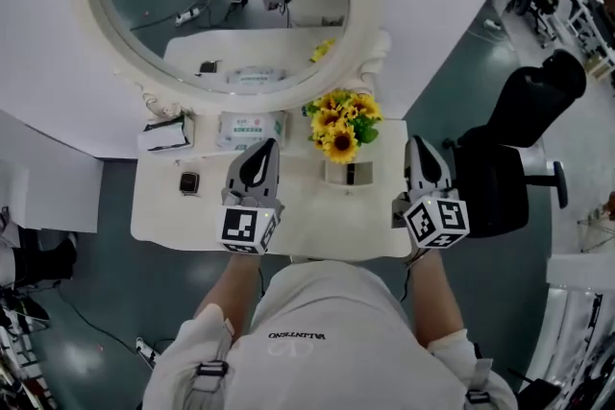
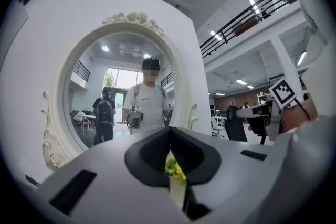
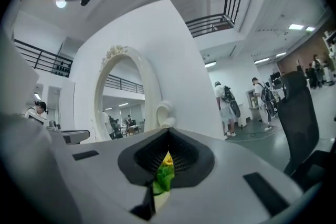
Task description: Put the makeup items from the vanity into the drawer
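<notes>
Vanity tabletop (image 1: 307,221) is sitting under us; we're holding left gripper (image 1: 261,149) and right gripper (image 1: 416,144) above it, both pinched together, empty, maybe a compact (image 1: 189,182) lying at left.

Cream vanity top (image 1: 307,235) and mirror frame (image 1: 91,10) at twelve o'clock, yellow sunflowers (image 1: 341,125) with green leaves, grey left gripper (image 1: 264,147) and right gripper (image 1: 418,145) each with a black-and-white square-patterned cube (image 1: 248,230), dark teal floor (image 1: 86,302), black chair (image 1: 524,120) at three o'clock
</notes>
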{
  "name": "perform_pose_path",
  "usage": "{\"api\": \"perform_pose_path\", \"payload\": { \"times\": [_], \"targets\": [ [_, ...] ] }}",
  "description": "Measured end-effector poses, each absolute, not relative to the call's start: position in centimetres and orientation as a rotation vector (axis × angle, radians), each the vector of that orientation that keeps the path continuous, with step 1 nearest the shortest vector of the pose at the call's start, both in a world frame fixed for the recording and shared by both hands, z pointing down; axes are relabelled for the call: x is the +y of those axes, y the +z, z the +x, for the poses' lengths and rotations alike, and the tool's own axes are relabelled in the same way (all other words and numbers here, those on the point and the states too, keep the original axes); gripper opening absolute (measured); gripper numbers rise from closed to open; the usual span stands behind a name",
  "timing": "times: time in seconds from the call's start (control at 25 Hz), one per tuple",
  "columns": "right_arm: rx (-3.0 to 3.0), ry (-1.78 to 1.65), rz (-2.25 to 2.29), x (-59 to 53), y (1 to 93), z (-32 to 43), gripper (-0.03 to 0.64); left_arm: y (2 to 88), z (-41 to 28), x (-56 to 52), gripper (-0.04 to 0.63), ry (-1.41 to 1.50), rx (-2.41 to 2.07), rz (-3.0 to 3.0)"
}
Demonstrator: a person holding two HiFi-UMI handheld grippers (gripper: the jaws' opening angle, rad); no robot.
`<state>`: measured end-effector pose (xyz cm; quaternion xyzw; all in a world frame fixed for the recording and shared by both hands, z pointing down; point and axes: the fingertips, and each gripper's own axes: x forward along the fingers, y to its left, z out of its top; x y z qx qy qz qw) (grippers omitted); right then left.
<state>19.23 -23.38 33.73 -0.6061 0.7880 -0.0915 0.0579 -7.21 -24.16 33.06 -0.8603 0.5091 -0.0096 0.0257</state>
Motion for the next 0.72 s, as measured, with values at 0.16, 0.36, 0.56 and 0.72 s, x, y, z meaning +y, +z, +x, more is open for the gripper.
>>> {"api": "perform_pose_path", "payload": {
  "times": [0.16,0.36,0.56,0.72],
  "targets": [
    [2.34,-0.157,-1.818,-22.3,29.5,21.0,0.011,28.2,-9.6,-23.8,0.003,0.106,1.589,-2.544],
    [2.316,-0.046,-1.799,-21.3,26.3,21.8,0.011,24.4,-11.8,-23.0,0.003,0.2,1.615,-2.45],
    [2.278,-0.045,-1.787,-21.1,25.7,22.1,0.011,22.6,-13.6,-22.1,0.003,0.256,1.645,-2.358],
    [2.267,-0.078,-1.786,-21.6,25.9,22.3,0.011,22.4,-15.7,-22.2,0.003,0.266,1.703,-2.332]
  ]
}}
